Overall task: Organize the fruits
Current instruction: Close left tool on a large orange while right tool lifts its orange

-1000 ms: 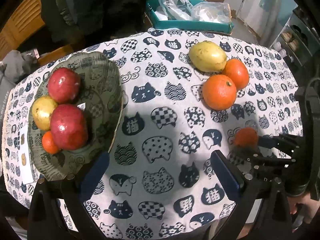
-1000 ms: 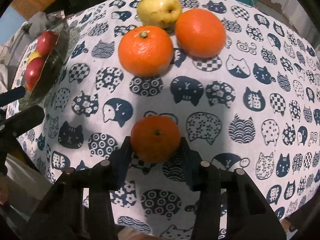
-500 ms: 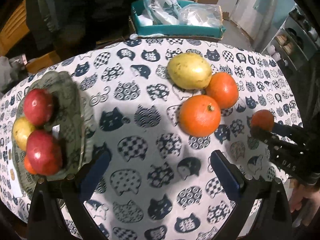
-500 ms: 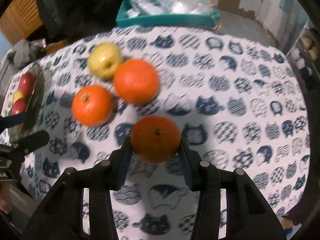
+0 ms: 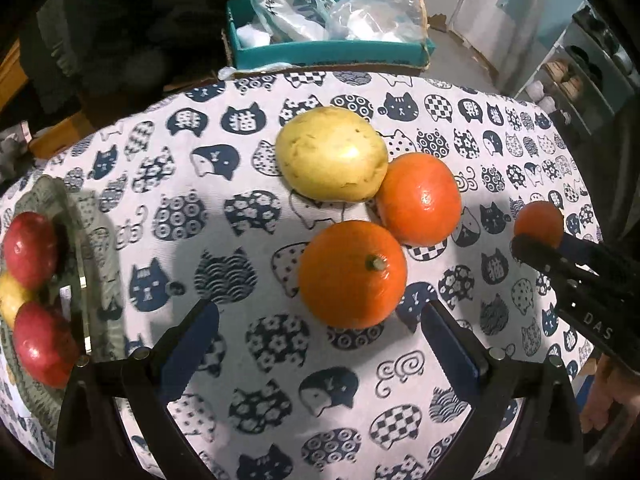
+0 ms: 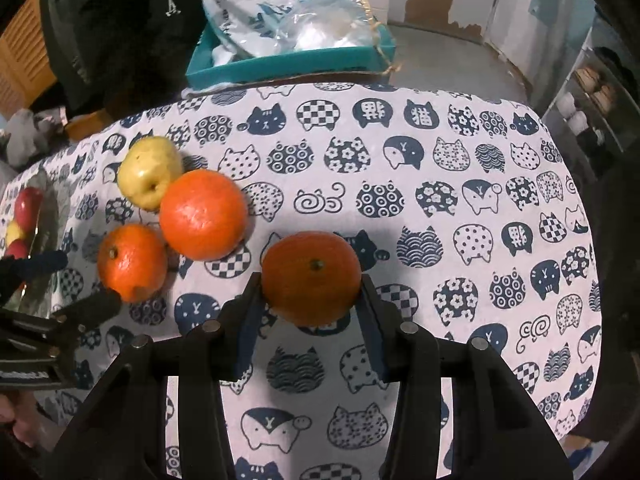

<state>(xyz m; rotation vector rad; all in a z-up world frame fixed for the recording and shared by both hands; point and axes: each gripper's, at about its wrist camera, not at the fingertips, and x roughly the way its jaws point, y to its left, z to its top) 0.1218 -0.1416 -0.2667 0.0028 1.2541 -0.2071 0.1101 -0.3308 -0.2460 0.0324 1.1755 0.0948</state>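
Observation:
My right gripper is shut on a small orange and holds it above the cat-print tablecloth; it also shows in the left wrist view. My left gripper is open, with a large orange just ahead between its fingers. A second orange and a yellow pear touch it behind. The same three fruits lie at the left of the right wrist view, the near orange beside the left gripper's fingers. A green plate at far left holds red apples and a yellow fruit.
A teal box with plastic bags stands beyond the table's far edge. A dark garment hangs at the back left. Shelves stand at the right. The tablecloth covers the table to its right edge.
My right gripper has lifted the small orange off the cloth and carried it right and back. My left gripper has moved right, from the plate to the large orange.

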